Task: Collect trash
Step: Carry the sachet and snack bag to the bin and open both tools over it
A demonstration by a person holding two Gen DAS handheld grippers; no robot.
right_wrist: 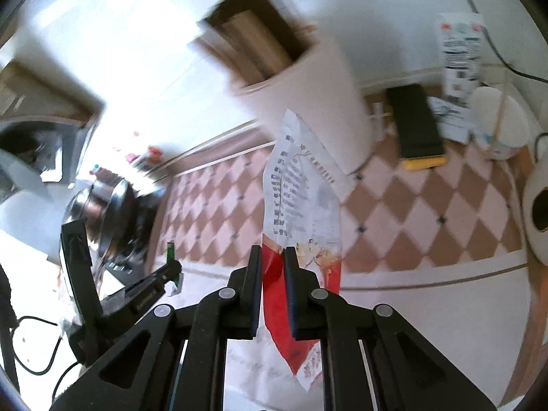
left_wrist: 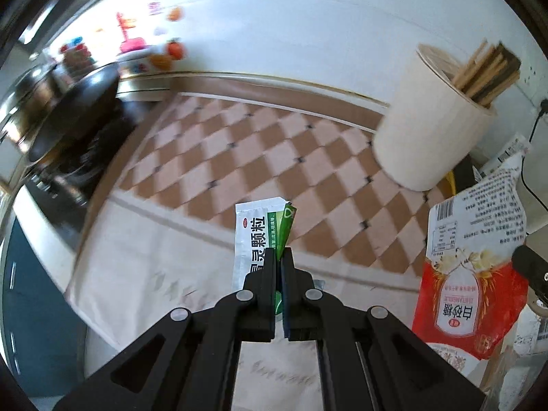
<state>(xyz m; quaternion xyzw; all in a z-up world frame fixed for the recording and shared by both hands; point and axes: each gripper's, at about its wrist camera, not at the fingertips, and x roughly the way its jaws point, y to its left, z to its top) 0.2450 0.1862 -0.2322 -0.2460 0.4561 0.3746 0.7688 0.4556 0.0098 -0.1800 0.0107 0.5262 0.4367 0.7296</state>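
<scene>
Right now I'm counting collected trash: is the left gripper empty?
No, the left gripper is shut on a white and green foil sachet with printed characters, held above the checkered countertop.

White tiled wall point(left_wrist: 308, 27) behind, glaring with bright light at upper left in right wrist view. Table point(left_wrist: 239, 144) surface: pink-and-tan diamond-check cloth, pale plain border toward camera. Brown trim strip point(left_wrist: 274, 92) where table meets wall. Colourful stickers point(left_wrist: 154, 48) on wall, blurred. Dark stove area point(left_wrist: 68, 130) at left edge.
</scene>
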